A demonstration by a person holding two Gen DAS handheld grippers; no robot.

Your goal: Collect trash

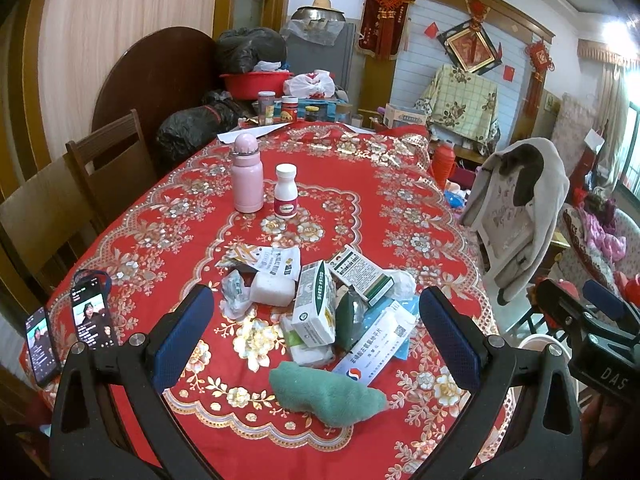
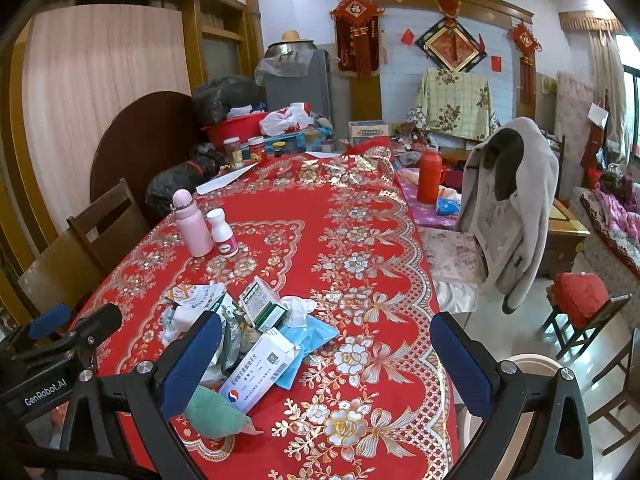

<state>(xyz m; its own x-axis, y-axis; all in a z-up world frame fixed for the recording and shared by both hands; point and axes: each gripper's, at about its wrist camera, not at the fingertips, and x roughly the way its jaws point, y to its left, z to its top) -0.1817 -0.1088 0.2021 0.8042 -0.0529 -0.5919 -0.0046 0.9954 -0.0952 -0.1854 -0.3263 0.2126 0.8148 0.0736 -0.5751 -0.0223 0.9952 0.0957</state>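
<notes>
1. Collecting not yet begun: trash pile lies untouched mid-tablecloth.
2. Left gripper & right gripper are held wide apart, nothing gripped.
3. All trash is left; white bin is seen beside table.

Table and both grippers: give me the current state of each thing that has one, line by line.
left gripper: open, empty, over the trash pile
right gripper: open, empty
pink flask: upright, capped
white pill bottle: upright, capped
green-and-white carton: lying on the pile, creased
long white medicine box: flat, end flap open
green cloth: crumpled at the table's near edge
two phones: screens lit
</notes>
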